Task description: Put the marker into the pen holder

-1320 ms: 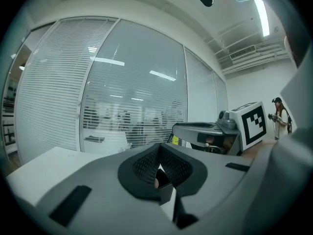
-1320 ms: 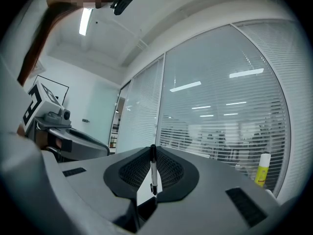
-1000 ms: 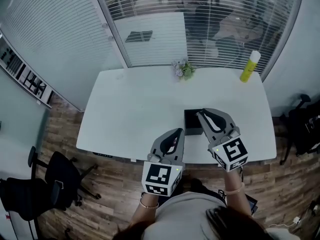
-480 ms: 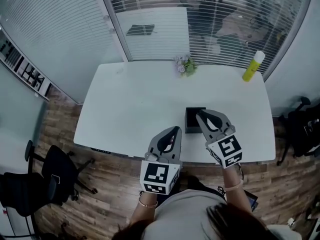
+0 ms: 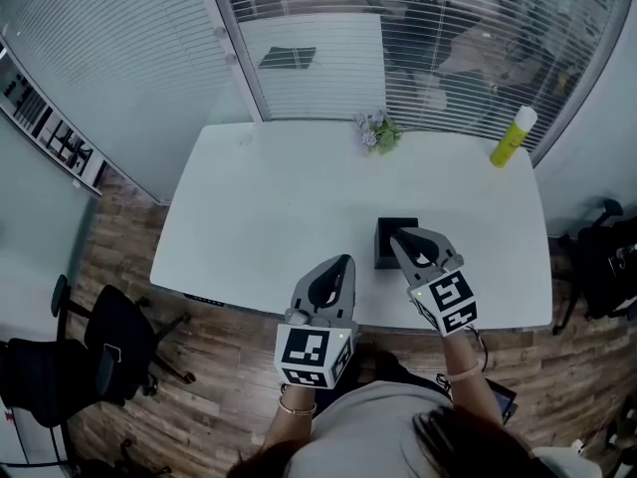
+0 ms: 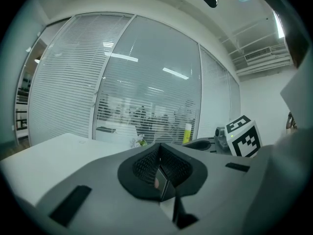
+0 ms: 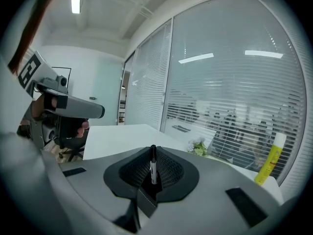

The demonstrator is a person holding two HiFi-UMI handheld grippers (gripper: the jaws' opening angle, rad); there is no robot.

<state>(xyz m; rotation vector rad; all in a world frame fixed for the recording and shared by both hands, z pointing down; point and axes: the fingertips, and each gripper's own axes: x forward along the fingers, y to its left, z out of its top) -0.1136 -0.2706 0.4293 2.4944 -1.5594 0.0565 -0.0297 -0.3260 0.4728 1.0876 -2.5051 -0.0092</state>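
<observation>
Jaws of the right gripper (image 7: 153, 155) are clenched on the marker (image 7: 153, 166). It stands upright between the ribbed black pads (image 7: 171, 169), taken approx. at its middle, and the black cap sticks out above them. Jaws of the left gripper (image 6: 159, 168) are pressed together w/ nothing between. This gripper hangs at the near edge of the desk (image 5: 269, 197), left of the right one.

From the head view, the right gripper (image 5: 405, 239) has its tip over the pen holder (image 5: 386, 245), a black square box, open on top, on the near right part of the desk. The marker is too small to see there, so I cannot tell if its lower end is inside the opening.

Handling, as I judge:
- The marker is a light, stiff, thin plastic cylinder w/ white printed body and black cap.
- Its surface looks smooth, so it can slip or turn if the grip is weak; the ribbed pads help vs. this.
- It is not fragile.
- A hold at mid-body is good, since it leaves the lower end free to enter the holder.
- The holder looks rigid and matte w/ straight walls. It is prob. light, so a side push from the marker can shift it on the smooth white desk.

Other things, i.e. the yellow bottle (image 5: 513, 135) and the small flower bunch (image 5: 376, 134), stand at the far edge, well apart.
</observation>
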